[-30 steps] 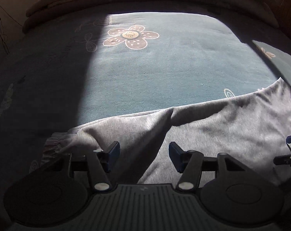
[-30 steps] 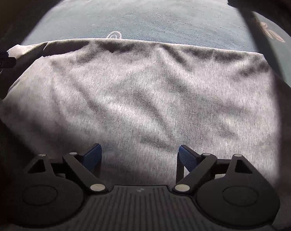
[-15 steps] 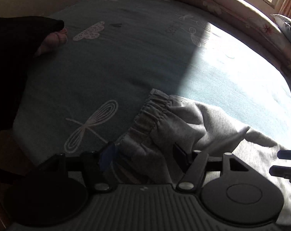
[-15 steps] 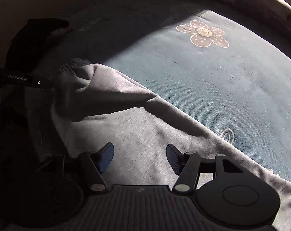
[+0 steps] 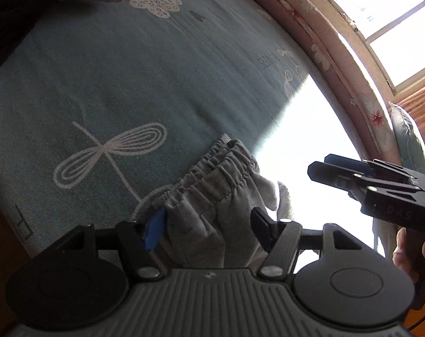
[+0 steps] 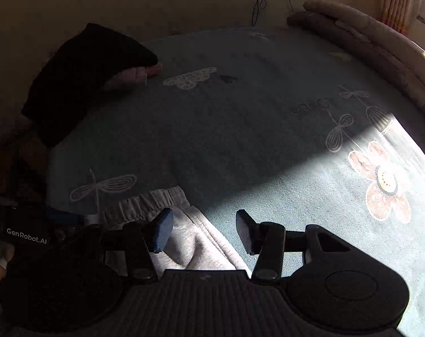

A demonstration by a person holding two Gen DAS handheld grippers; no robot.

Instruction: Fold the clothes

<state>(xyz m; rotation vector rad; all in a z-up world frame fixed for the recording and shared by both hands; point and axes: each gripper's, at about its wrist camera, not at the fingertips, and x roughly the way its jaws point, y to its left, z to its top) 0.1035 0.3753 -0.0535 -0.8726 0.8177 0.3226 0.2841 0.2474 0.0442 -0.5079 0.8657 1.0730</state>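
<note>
The left gripper (image 5: 208, 229) has its jaws spread wide around the elastic waistband of the grey sweatpants (image 5: 212, 193) without pinching it. The right gripper (image 6: 204, 230), likewise spread, hovers above their edge on the teal bedspread (image 6: 240, 140).

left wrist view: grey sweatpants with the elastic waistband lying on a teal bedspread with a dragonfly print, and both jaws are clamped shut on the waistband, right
Not quite. The grey sweatpants do lie on the teal bedspread beside the dragonfly print, but the left gripper is not clamped shut: its jaws stand apart with the waistband cloth loose between them. The left wrist view shows this.
</note>
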